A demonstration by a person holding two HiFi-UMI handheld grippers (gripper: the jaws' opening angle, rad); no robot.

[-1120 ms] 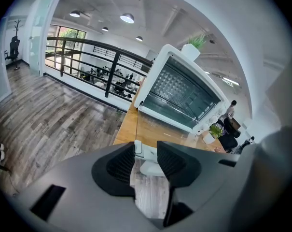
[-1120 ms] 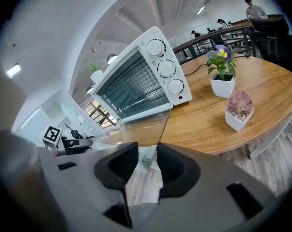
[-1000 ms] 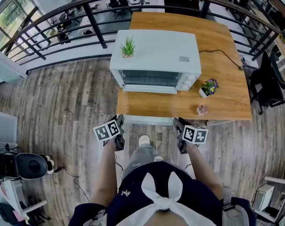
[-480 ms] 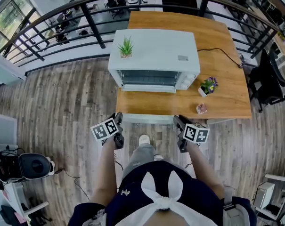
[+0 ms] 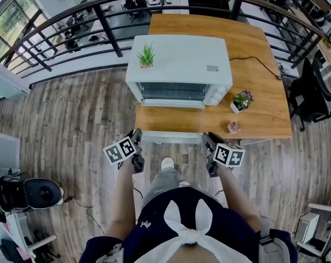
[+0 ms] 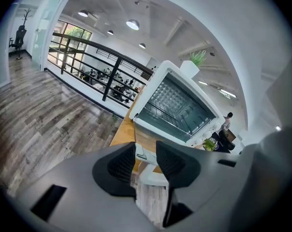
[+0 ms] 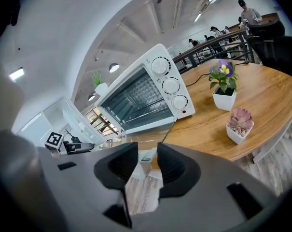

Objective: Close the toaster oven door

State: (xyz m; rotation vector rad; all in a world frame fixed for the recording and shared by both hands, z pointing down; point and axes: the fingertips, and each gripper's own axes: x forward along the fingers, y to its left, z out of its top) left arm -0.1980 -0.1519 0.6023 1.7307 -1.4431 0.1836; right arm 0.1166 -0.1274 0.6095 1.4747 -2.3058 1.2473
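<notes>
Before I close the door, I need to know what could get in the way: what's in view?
white toaster oven: one, white, middle of table, glass door folded down open
round-cornered wooden table: one, brown, ahead
spiky green plant in white pot: one, on oven's top
purple-flowered plant in white pot: one, right of oven
pink succulent in white pot: one, table's front right
black power cord: one, behind oven's right side
left gripper: dark grey, jaws apart, empty
right gripper: dark grey, jaws apart, empty

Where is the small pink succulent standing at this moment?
In the head view, the pink succulent stands near the table's front edge on the right, in front of the purple flower pot and right of the toaster oven.
</notes>
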